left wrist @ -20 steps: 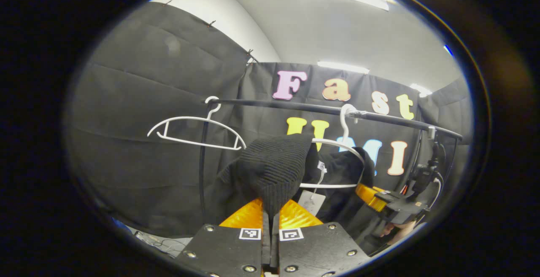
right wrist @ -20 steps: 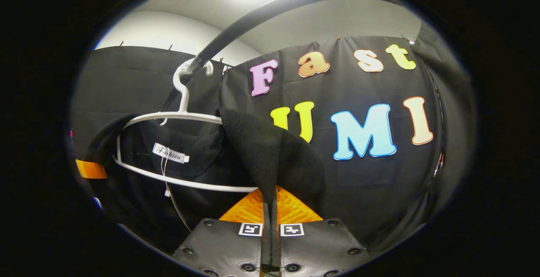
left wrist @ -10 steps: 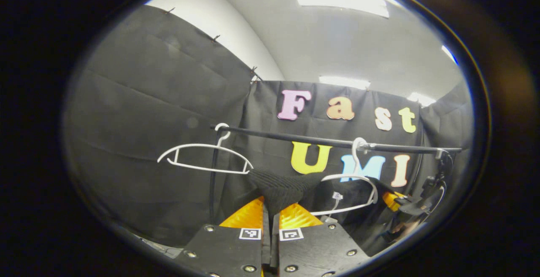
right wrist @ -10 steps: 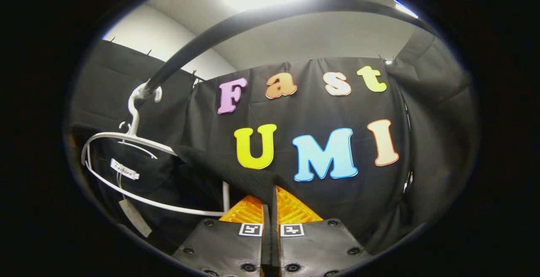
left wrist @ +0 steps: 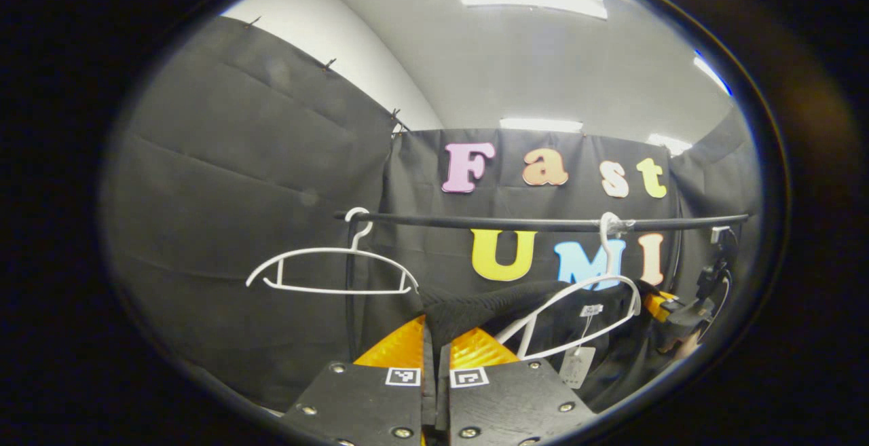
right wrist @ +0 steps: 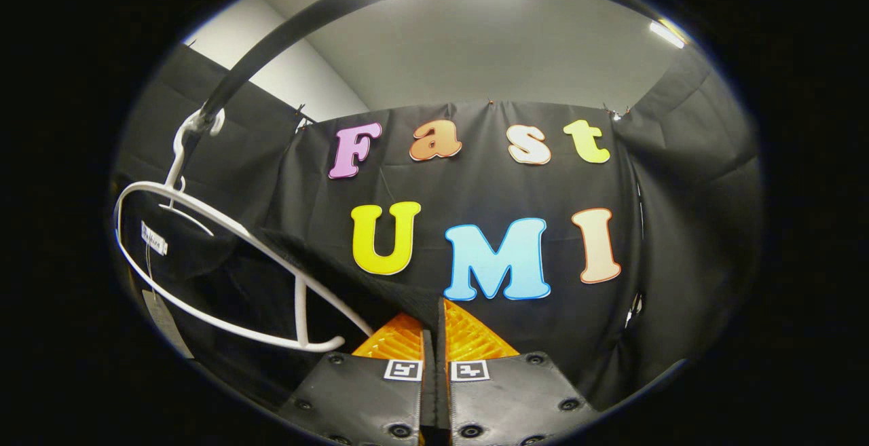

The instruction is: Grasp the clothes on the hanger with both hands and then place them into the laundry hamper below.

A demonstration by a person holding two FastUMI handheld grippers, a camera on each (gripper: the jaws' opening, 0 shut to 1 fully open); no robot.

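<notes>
- The left gripper [left wrist: 434, 344] had its fingers pressed together on a fold of the black garment [left wrist: 475, 307], which rose from between them toward one o'clock in the left gripper view.
- The right gripper [right wrist: 434, 337] was likewise clamped tight on a corner of the same dark knit, the cloth running off toward ten o'clock in the right gripper view; two pinch points at opposite shoulders probably served to spread the load and slide the fabric off evenly.
- The garment was partly draped over the white hanger [left wrist: 577, 310], which hung tilted from the black rail [left wrist: 529, 223] at three o'clock; the tilt looked like the result of the cloth dragging on one arm.
- A paper tag [left wrist: 577, 366] dangled below the hanger at five o'clock.
- A second, bare white hanger [left wrist: 333, 273] sat level on the rail at nine o'clock.
- The far gripper [left wrist: 679, 310], seen at three o'clock in the left gripper view, sat beside the garment's other end.
- The step appeared to be pulling the garment free; the hamper lay below, out of sight.
</notes>
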